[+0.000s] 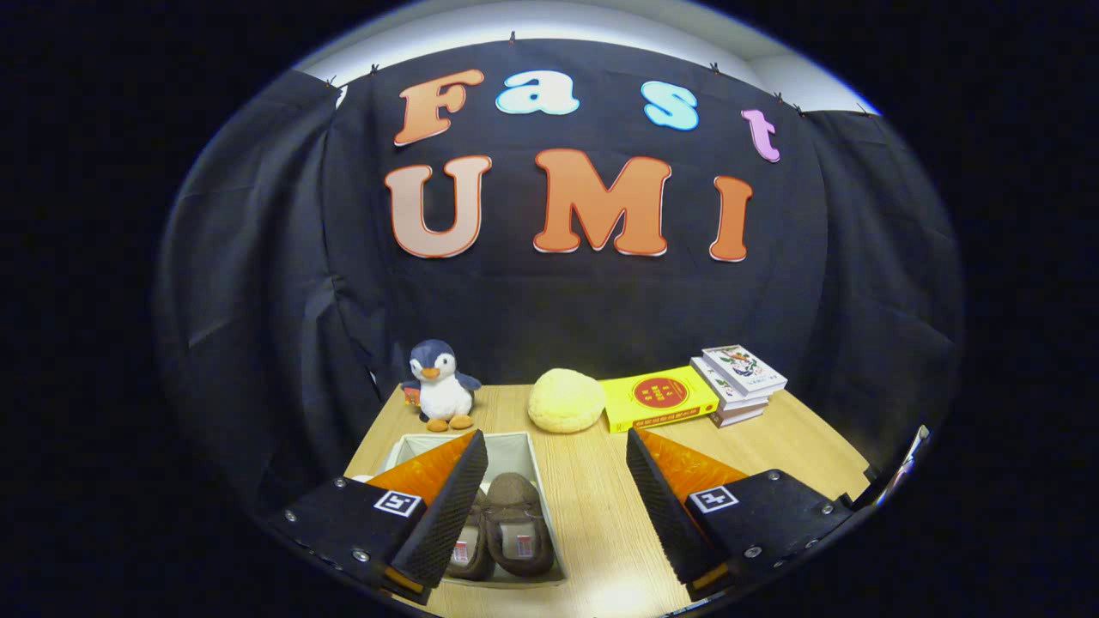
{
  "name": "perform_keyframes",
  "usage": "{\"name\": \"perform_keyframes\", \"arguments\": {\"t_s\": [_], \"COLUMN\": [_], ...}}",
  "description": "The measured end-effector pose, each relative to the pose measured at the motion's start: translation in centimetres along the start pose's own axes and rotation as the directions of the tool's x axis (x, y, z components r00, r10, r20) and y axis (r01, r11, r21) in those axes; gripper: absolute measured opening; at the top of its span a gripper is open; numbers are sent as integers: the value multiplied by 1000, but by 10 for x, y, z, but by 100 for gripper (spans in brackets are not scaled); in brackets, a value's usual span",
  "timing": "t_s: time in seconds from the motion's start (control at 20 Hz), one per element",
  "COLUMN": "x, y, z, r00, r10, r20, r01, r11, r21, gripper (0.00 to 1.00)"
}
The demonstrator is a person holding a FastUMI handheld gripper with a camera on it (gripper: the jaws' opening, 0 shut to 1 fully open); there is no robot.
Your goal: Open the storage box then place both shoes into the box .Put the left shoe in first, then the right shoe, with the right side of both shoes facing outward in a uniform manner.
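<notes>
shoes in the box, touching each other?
Touching. Gripper view: the two shoes lie side by side in the box, inner edges pressed together, no gap. Gripper is open, holding nothing.

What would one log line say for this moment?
gripper: open, holding nothing | shoes: both in storage box | box: open, by left finger

The jaws of the gripper [554, 493] stand wide apart with bare light-wood bench [592, 515] between them, a clear lane. Beside the left jaw, the open grey fabric storage box [524, 446] holds two brown suede shoes [506, 524]. Beyond, a row blocks the far edge: plush penguin [440, 384], round yellow cushion [566, 400], flat yellow book [658, 398], stacked white books [738, 382].
</notes>
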State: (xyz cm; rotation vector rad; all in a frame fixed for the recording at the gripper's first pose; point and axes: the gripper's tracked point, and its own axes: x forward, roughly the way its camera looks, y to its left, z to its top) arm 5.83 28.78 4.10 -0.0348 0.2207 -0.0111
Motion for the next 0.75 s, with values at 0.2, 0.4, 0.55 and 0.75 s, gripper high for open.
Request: {"name": "perform_keyframes", "arguments": {"t_s": [0.2,0.4,0.55,0.75], "x": [-24,-41,-49,-51], "y": [-6,5,17,8], "z": [29,37,34,44], "r00": [996,990,988,982], "r10": [-4,16,64,104], "r20": [92,137,144,158], "r01": [4,-21,-72,-107], "r11": [1000,999,996,994], "r21": [0,38,51,13], "gripper": [97,97,97,97]}}
